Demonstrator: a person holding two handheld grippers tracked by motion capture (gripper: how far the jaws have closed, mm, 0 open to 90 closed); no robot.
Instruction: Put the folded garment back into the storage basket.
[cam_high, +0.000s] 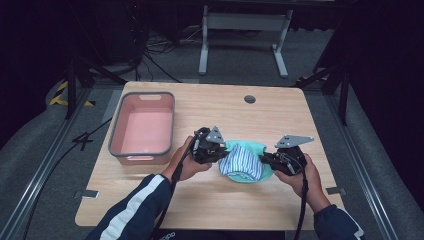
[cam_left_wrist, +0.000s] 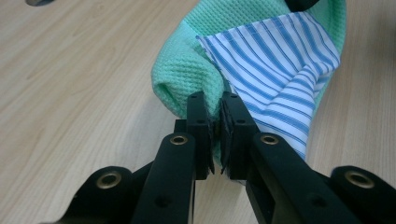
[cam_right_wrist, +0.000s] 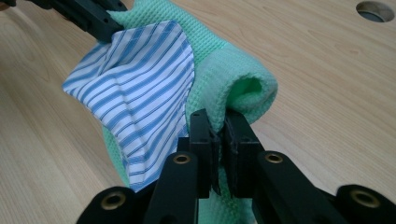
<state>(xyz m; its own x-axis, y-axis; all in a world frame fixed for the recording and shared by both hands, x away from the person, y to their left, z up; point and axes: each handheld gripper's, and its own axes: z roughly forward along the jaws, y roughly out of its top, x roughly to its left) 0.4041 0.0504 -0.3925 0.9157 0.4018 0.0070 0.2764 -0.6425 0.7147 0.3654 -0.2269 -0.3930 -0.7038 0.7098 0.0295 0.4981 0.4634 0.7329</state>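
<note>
A green waffle-weave cloth (cam_high: 250, 148) lies on the wooden table with a blue-and-white striped cloth (cam_high: 242, 162) on top of it. My left gripper (cam_high: 220, 151) is at the cloths' left edge; in the left gripper view it (cam_left_wrist: 216, 122) is shut on a fold of the green cloth (cam_left_wrist: 187, 70), right beside the striped cloth (cam_left_wrist: 280, 70). My right gripper (cam_high: 263, 159) is at the right edge; the right gripper view shows it (cam_right_wrist: 218, 140) shut on the green cloth (cam_right_wrist: 238, 79), with the striped cloth (cam_right_wrist: 135, 88) draped to its left.
A pink bin (cam_high: 143, 127) with a grey rim stands open at the table's left. A round cable hole (cam_high: 250, 99) sits near the far edge. Bare tabletop (cam_high: 210, 200) lies in front of the cloths. A person's sleeved forearms come in from below.
</note>
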